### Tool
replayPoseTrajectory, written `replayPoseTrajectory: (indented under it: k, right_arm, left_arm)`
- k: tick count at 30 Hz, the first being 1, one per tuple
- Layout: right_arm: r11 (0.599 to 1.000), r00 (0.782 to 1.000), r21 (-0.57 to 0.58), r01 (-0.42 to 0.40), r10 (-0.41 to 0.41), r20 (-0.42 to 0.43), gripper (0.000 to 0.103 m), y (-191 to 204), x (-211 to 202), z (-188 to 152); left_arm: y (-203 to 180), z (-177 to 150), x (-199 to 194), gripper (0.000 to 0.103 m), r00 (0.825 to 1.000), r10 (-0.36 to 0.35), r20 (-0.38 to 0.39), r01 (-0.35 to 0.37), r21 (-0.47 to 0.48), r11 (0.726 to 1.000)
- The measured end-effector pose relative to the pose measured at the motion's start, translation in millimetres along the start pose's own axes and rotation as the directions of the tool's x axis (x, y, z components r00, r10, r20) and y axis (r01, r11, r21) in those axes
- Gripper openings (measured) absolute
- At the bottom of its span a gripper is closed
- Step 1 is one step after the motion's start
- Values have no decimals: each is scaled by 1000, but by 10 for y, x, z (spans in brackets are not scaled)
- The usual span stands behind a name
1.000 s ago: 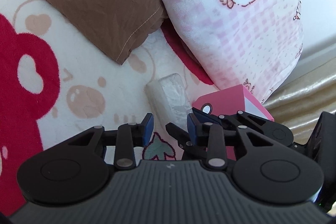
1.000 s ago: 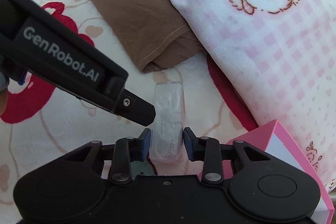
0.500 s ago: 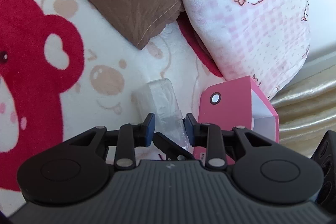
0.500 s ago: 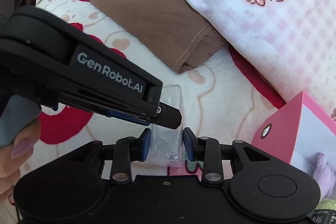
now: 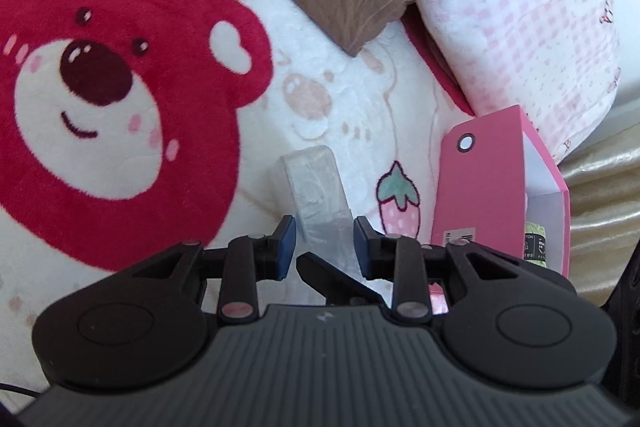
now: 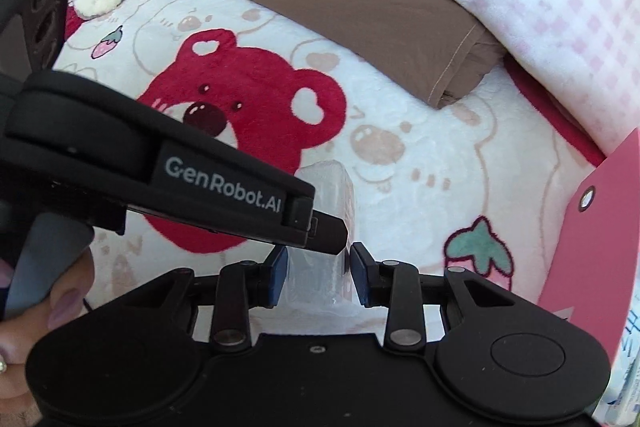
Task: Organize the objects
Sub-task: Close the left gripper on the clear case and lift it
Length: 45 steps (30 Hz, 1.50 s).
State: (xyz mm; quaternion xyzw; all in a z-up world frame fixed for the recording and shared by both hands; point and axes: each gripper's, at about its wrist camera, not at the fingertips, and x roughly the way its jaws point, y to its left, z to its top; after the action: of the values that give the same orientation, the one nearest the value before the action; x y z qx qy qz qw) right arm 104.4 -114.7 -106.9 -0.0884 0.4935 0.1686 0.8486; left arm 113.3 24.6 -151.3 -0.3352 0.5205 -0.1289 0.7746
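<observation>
Now grips the pack (image 5: 316,187) in the right gripper (image 6: 318,267), pads shut on its sides, just left of the box (image 5: 480,187). Has swung away from the box within the second, baring the bear (image 5: 100,87) far left of it. Has just eased the left gripper (image 5: 324,243) wider: narrow, pack between the pads, no clear press. Suggests a two-handed carry, probably boxward. Leaves open blanket (image 5: 340,107) left of the box; meets pillows (image 5: 540,47) behind it and the bed edge right of it.
</observation>
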Motion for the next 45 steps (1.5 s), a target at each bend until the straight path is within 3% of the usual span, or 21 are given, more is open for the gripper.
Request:
replayPoseTrajectory:
  k: [2,5,7,9,10,12,14,18,21,23,27,32,37,45]
  right_arm:
    - [1000,1000,0,-19,19,18,39,54,-22,-23]
    - [991,993,54,-120,119,20,40,58,-30,-127]
    - [988,990,70,-139,137,33,41,30,-4,-140]
    - [995,995,18,-101,101,-4,52,130,46,-138]
    - [997,997,-18,-81,80,-17,54,144,63,-145]
    - [997,998,-52,-65,65,-3,71,149,49,-199]
    - [998,998,-30,-56,56,9,76,86,68,-218]
    - [993,994,45,-111,111,-13,76,-48,171,-219]
    - [989,990,37,-141,141,2,77,12,228,-258]
    - [993,993,12,-116,116,27,79,72,270,-281]
    - [992,995,-121,34,-22,94,75,256,337,-357]
    - [1000,997,1,-23,23,68,72,63,462,-345]
    - [1000,993,25,-14,11,118,66,33,430,-382]
    - [995,991,84,-61,50,128,66,-46,139,-536]
  left_arm:
    - [104,5,-2,31,1000,-12,-8,12,-45,999]
    - [148,6,-7,33,998,63,-13,-63,-22,998]
    - [175,33,-19,33,998,65,-23,-65,-30,997]
    - [181,54,-17,33,998,68,-18,-68,-33,997]
    - [181,61,-12,33,996,87,-10,-88,-32,996]
    - [179,53,-13,35,988,156,13,-156,-16,988]
    - [202,61,2,41,987,159,18,-159,-14,987]
    - [239,58,58,38,995,101,-24,-102,-52,993]
    - [188,35,55,36,993,119,-11,-120,-39,992]
    - [186,36,48,35,993,114,-8,-114,-43,993]
    - [273,38,94,34,998,59,-13,-60,-79,995]
    - [209,33,111,35,996,84,4,-83,-49,995]
    - [286,-8,112,39,998,54,24,-50,-152,987]
    - [-72,-189,-52,33,993,119,10,-119,-19,993]
